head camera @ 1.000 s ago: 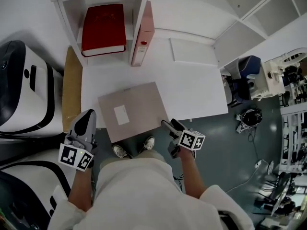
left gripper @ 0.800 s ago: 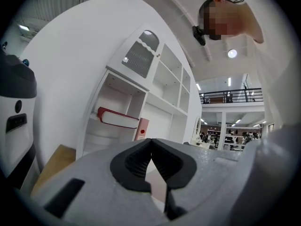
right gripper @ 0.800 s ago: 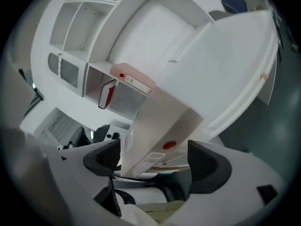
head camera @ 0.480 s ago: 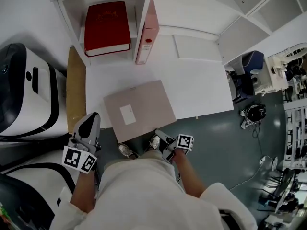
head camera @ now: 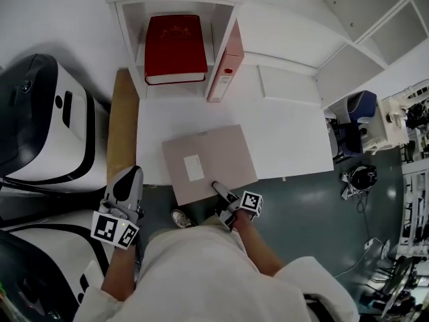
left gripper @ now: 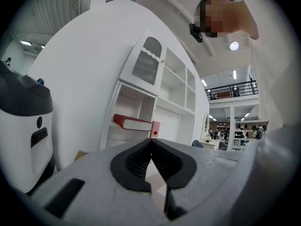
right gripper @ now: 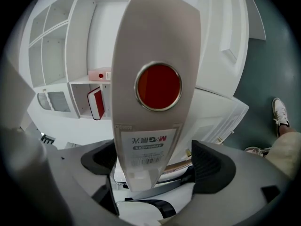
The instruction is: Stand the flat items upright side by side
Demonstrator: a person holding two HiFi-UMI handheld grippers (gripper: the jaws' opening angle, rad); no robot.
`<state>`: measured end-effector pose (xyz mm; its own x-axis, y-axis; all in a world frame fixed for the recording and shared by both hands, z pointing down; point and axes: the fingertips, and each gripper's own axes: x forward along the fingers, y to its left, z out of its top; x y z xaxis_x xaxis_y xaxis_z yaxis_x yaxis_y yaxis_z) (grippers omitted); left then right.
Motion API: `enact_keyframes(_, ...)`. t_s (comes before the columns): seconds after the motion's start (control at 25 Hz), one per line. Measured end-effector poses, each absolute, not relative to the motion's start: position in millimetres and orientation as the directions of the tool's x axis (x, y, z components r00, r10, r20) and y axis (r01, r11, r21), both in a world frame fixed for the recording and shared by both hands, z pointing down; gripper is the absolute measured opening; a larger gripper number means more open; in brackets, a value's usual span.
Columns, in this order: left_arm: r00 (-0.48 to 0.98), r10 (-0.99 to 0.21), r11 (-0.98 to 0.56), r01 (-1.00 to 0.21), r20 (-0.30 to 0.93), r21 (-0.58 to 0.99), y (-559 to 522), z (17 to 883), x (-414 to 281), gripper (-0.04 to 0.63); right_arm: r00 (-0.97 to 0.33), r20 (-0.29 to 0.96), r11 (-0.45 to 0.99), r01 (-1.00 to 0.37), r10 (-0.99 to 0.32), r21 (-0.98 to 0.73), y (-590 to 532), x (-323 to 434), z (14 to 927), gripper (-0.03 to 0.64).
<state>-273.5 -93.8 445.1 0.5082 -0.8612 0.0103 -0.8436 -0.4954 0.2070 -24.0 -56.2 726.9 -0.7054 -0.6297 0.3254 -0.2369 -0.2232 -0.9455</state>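
The table (head camera: 295, 139) is white, and a grey binder (head camera: 209, 163) lies flat on it, near the front edge and turned a little askew to that edge. The binder's near left corner sticks out past the front edge of the table, over the dark floor (head camera: 301, 213).

The right gripper (head camera: 218, 188) is at that overhanging edge. Its own view shows the binder's spine, with a red disc and a printed label, standing between wide-spread jaws. The right pad is clearly apart from the spine. The left pad is close beside it, and I cannot tell if it touches.

The left gripper (head camera: 127, 174) hangs off the table's front left corner, over the floor, with its jaws closed together on nothing.

At the back of the table a red book (head camera: 175, 47) lies inside a shelf box (head camera: 129, 45). A pink binder (head camera: 226, 72) stands upright against the outer right wall of that box.

Bare table top shows between the grey binder and the shelf box, and a wider bare stretch runs from the grey binder to the table's right edge. Along the table's left edge lies a brown board (head camera: 123, 126), and beyond it stands a large white and black machine (head camera: 47, 126).
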Motion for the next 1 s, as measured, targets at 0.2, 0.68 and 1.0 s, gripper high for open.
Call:
enact_keyframes(0.2,0.495,-0.869,-0.483,-0.853,0.014,0.197,-86,443,-278,0.015,-0.692,0.330,-0.235,-0.232,-0.642,-0.944,-68,-31,731,0.469)
enact_keyframes(0.68,0.460,-0.887,-0.446,-0.874,0.033,0.193,-77,444,-270,0.015,-0.692,0.316,-0.225,-0.221,-0.649,-0.949,-83,-35,729,0.414)
enact_keyframes(1.0,0.472,-0.881,-0.463,-0.864,-0.002,0.196,-78,434,-234,0.015,-0.712,0.301,-0.204,-0.221,-0.634,-0.954,-76,-16,711,0.336)
